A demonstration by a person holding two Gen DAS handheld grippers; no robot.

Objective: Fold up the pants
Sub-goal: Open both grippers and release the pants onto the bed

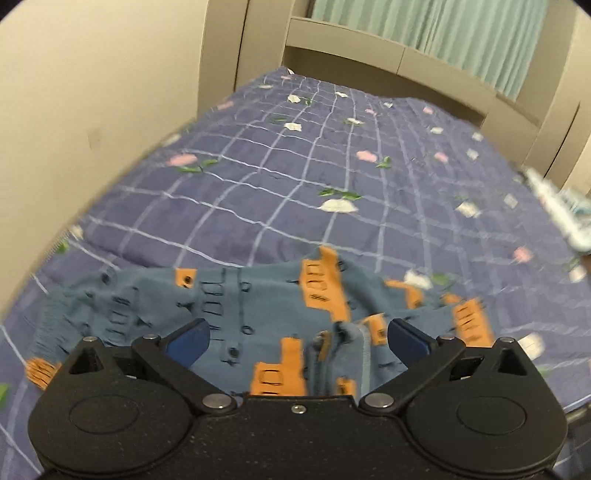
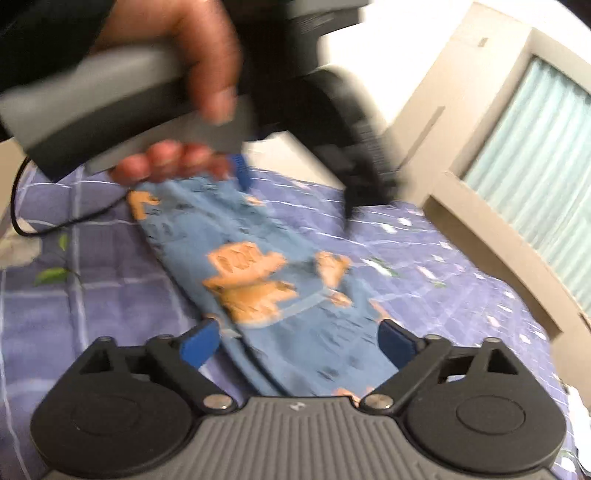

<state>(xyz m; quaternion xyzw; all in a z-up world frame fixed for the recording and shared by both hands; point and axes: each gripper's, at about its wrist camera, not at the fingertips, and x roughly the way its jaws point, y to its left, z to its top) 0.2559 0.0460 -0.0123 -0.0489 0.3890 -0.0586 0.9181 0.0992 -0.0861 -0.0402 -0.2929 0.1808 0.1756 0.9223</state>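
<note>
Blue pants with orange prints [image 1: 258, 314] lie on a bed with a purple checked cover [image 1: 295, 177]. My left gripper [image 1: 297, 338] is open, its blue pads wide apart just above the bunched cloth. My right gripper [image 2: 297, 339] is open over the other end of the pants [image 2: 288, 288], which stretch away from it. In the right wrist view the hand-held left gripper [image 2: 291, 184] hovers over the far end of the pants; the view is motion-blurred.
A beige wall [image 1: 92, 92] runs along the bed's left side. A wooden headboard [image 1: 369, 51] and green curtains [image 1: 461, 33] stand at the far end. A black cable [image 2: 44, 225] lies on the cover. A white-green object [image 1: 561, 210] lies at the right edge.
</note>
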